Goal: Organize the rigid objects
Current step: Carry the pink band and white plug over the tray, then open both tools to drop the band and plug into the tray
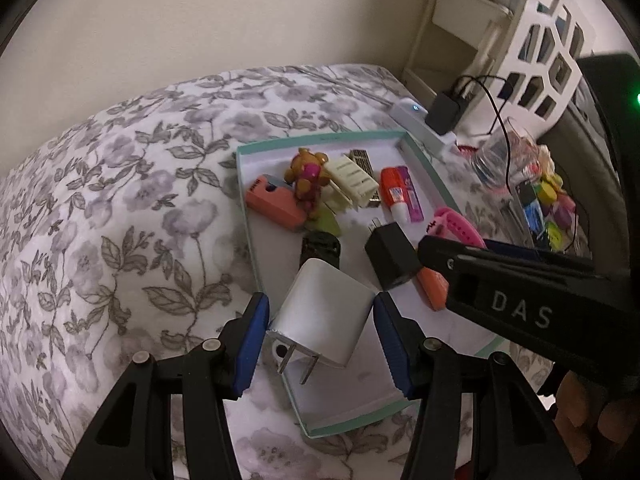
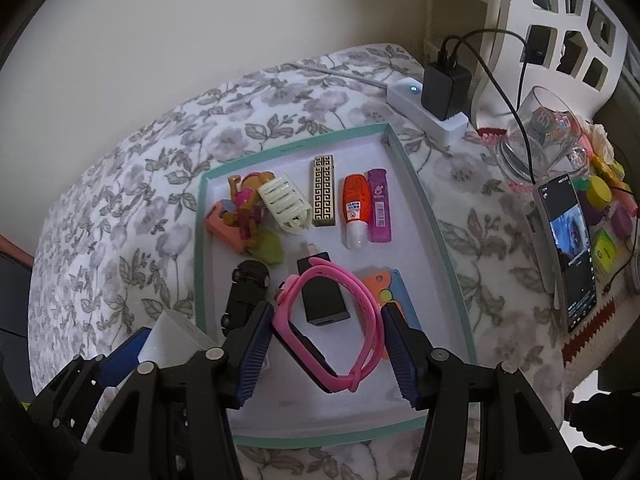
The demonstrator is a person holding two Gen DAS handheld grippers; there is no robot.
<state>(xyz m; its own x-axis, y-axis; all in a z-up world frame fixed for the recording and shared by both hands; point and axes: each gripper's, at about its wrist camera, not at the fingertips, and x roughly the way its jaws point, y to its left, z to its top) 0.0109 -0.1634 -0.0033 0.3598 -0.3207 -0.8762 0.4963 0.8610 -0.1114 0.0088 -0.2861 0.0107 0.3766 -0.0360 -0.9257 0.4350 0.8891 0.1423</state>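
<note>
Two grippers over a teal-rimmed tray (image 2: 202,240) on a floral cloth.

The left gripper (image 1: 320,340) has its jaws closed on a white charger (image 1: 320,312), held above the tray's 7 o'clock edge. The right gripper (image 2: 326,346) grips a pink watch band (image 2: 336,320) over the tray's middle. In the tray: a toy figure (image 2: 244,208) at 10 o'clock, a cream clip (image 2: 286,204), a gold lighter (image 2: 323,190) at 12, an orange bottle (image 2: 354,208) and a purple tube (image 2: 378,204) at 1, a black toy car (image 2: 244,292) at 8, a black charger (image 2: 322,300) at centre.
</note>
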